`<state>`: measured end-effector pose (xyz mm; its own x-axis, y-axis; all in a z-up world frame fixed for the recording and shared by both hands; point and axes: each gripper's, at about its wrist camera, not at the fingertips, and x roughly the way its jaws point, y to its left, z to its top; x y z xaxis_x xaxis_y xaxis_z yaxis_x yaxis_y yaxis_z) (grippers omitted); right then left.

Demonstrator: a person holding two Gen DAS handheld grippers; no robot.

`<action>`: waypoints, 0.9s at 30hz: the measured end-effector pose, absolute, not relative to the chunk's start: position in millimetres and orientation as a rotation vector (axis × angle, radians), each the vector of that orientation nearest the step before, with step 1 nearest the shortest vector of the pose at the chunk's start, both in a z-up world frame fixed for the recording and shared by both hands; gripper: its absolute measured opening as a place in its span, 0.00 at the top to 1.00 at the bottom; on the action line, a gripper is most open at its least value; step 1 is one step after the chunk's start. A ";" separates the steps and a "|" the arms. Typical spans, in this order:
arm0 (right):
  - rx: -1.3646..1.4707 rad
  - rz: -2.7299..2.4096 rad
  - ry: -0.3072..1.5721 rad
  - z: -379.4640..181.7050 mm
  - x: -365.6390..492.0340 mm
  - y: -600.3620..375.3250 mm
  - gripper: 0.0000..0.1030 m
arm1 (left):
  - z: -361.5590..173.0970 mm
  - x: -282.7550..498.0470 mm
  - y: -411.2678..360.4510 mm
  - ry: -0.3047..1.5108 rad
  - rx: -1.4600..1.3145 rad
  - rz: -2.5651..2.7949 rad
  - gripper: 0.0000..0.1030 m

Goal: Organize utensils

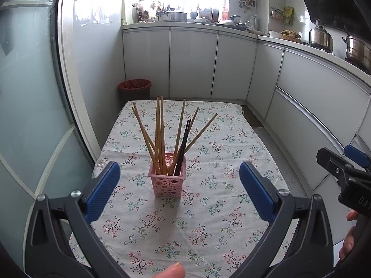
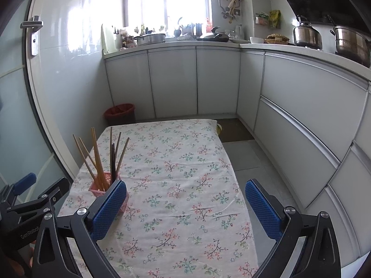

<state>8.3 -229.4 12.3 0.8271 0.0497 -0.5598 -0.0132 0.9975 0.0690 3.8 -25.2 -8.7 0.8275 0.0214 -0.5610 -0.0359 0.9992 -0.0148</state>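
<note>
Chopsticks (image 1: pixel 162 136) upright in basket (image 1: pixel 167 180), beyond spread jaws

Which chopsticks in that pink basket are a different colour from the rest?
The dark chopsticks, nearly black, standing at the right side of the pink basket in the left wrist view. The wooden chopsticks around them are all light tan.

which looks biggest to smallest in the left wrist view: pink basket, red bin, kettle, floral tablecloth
1. floral tablecloth
2. pink basket
3. red bin and kettle: they look about alike, and both sit far from the camera, so I won't rank them.
</note>
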 end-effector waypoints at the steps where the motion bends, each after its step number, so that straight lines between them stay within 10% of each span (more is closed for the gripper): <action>1: 0.063 0.032 0.595 12.3 8.6 -228.9 0.00 | -8.8 3.7 -25.9 0.597 -0.023 0.030 0.01; 27: 0.073 0.038 0.639 3.1 21.5 -219.9 0.00 | -9.7 13.4 -14.0 0.616 -0.036 0.087 0.01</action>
